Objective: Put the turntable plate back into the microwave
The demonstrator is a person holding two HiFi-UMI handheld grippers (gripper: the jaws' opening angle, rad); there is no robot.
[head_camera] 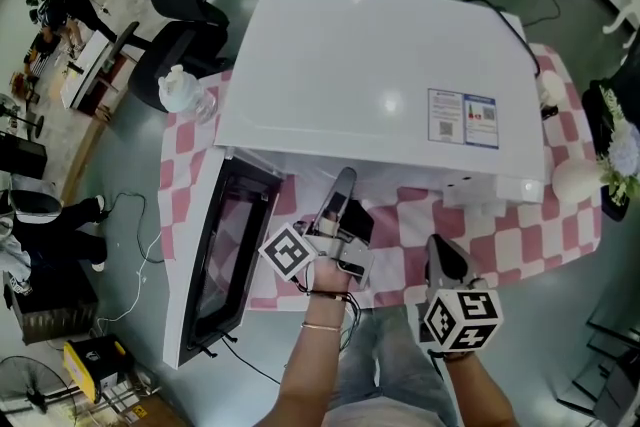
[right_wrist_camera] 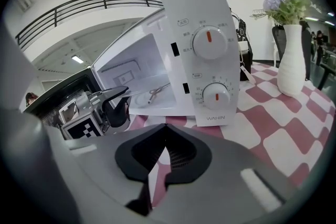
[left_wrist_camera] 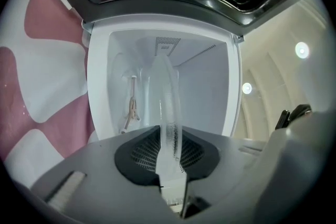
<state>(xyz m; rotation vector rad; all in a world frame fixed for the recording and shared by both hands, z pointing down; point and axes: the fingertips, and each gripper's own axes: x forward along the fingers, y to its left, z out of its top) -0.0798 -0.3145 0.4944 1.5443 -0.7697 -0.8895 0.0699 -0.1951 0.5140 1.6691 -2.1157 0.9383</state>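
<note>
- The left gripper (head_camera: 342, 185) is clamped on the rim of the glass plate (left_wrist_camera: 167, 113). It holds the plate up on edge, right in front of the opening of the microwave (head_camera: 370, 75), which stands along the far edge of the table (head_camera: 520, 235).
- The right gripper (head_camera: 438, 250) has its jaws together with nothing in them, and hovers over the near edge of the table.
- The grip is a narrow pinch on smooth glass, so the plate could probably slip or swing when it is tipped flat.
- Going in on edge, the plate could knock the frame of the opening or the open door (head_camera: 215, 255) and chip.
- If it lands off centre on the roller ring (left_wrist_camera: 131, 107), it would likely sit crooked and rock.
- The inside of the microwave holds only that ring; the plate is not yet in.
- The vase (right_wrist_camera: 290, 60) near the table's right edge holds flowers (right_wrist_camera: 286, 2), well apart from the work.
</note>
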